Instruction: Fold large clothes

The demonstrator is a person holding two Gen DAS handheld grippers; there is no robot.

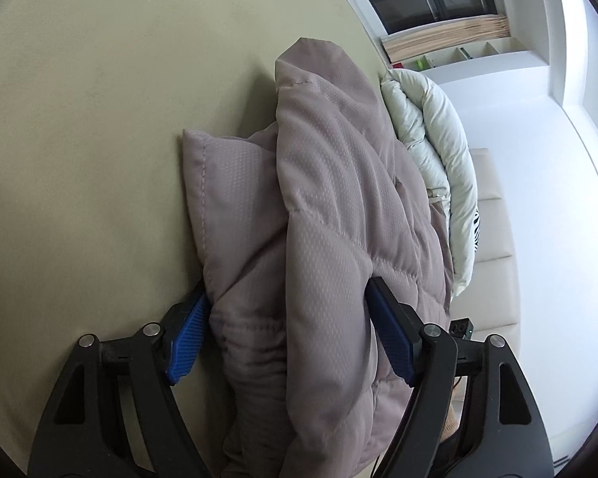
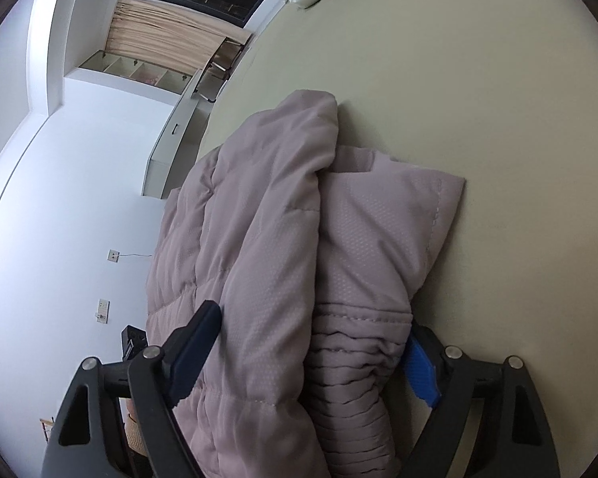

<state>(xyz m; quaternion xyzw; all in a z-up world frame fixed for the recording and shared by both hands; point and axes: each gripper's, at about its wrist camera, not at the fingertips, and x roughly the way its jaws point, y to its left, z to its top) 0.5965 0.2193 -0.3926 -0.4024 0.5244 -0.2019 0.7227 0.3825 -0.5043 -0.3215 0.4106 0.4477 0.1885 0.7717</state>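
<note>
Left wrist view: the mauve padded jacket (image 1: 331,207) lies bundled on the olive bedsheet (image 1: 83,127), its thick quilted layers wedged between the wide blue pads of the left gripper (image 1: 289,338). The right gripper (image 2: 319,352) likewise straddles the ribbed cuff end, jaws spread wide around the bulk. Looks like a fold being laid down; next comes letting go and smoothing. A pale duvet (image 1: 430,151) sits beyond the jacket.

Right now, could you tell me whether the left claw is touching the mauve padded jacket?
Touching: the left wrist view shows the left claw astride the mauve padded jacket, both blue pads against its fabric.
</note>
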